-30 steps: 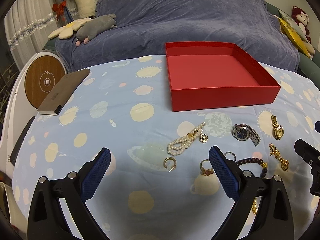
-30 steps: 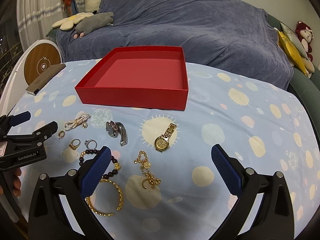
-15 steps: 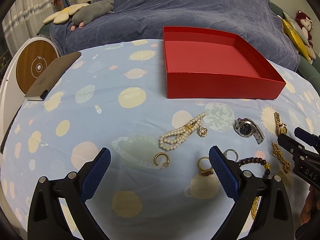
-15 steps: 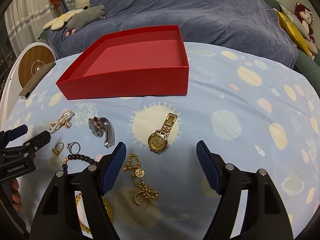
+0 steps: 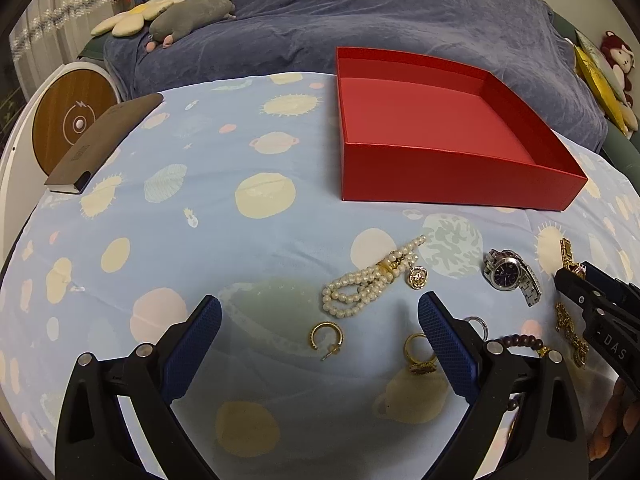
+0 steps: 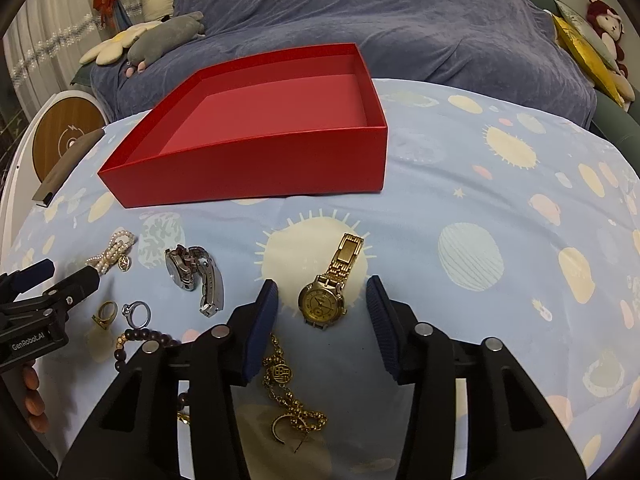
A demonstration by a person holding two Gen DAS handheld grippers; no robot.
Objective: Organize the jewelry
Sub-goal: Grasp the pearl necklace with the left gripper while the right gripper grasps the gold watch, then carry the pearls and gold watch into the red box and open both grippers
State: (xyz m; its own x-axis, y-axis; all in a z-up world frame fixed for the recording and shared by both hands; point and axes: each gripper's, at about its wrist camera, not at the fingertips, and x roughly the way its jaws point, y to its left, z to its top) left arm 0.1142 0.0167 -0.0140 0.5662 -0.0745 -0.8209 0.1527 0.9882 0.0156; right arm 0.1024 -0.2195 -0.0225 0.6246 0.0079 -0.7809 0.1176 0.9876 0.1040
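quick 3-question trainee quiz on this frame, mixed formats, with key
1. True or false: the open red cardboard box already holds jewelry.
2. Which piece lies between the fingers of the right gripper? A) white pearl bracelet B) gold-tone wristwatch C) silver steel wristwatch
3. Fill in: the left gripper has its jaws ____, with the gold hoop earring lying on the cloth between its fingers.

Key: 1 false, the box is empty. 2 B, the jaws flank the watch without touching it. 3 open.
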